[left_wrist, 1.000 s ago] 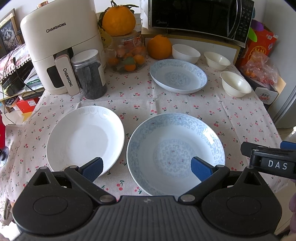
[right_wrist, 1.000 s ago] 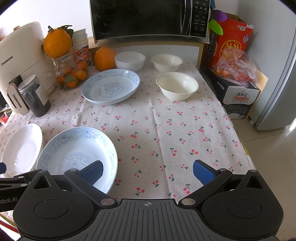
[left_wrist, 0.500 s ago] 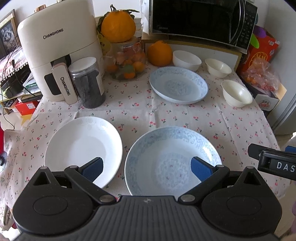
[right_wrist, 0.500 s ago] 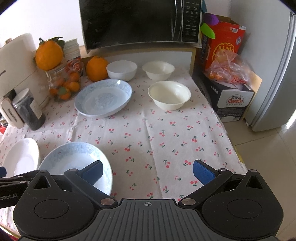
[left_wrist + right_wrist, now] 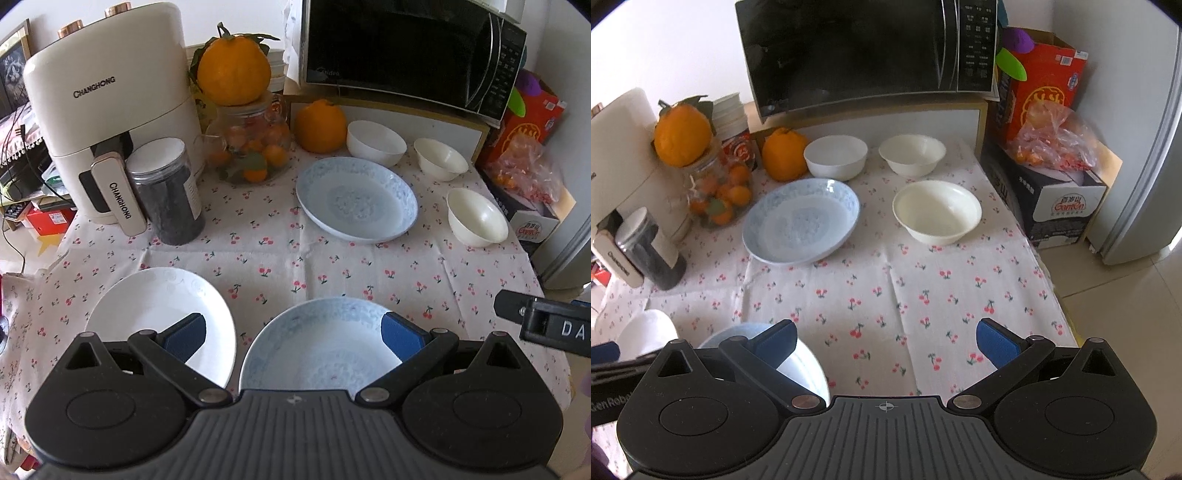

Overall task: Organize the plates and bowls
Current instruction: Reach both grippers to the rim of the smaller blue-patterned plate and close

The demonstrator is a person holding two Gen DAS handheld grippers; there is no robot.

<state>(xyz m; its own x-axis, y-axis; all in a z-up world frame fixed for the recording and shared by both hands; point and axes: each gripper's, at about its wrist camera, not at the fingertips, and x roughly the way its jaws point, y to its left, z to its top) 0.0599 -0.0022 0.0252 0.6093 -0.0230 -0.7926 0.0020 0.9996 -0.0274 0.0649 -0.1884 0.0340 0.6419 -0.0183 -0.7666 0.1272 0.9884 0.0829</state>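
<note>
Left gripper (image 5: pixel 291 334) spread wide, empty, above near blue plate (image 5: pixel 321 354) and white plate (image 5: pixel 162 306). Right gripper (image 5: pixel 884 338) also wide apart, empty, over cherry-print tablecloth (image 5: pixel 886 280). Far blue plate (image 5: pixel 801 221) mid-table; three white bowls (image 5: pixel 936 212) behind, near microwave (image 5: pixel 868 51).

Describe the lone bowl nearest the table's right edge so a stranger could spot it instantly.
Start at the black microwave at the back of the cherry-print tablecloth. Two white bowls sit just below it; closer to the camera, right of the blue patterned plate, stands the cream round bowl, alone and yellower than those two.
</note>
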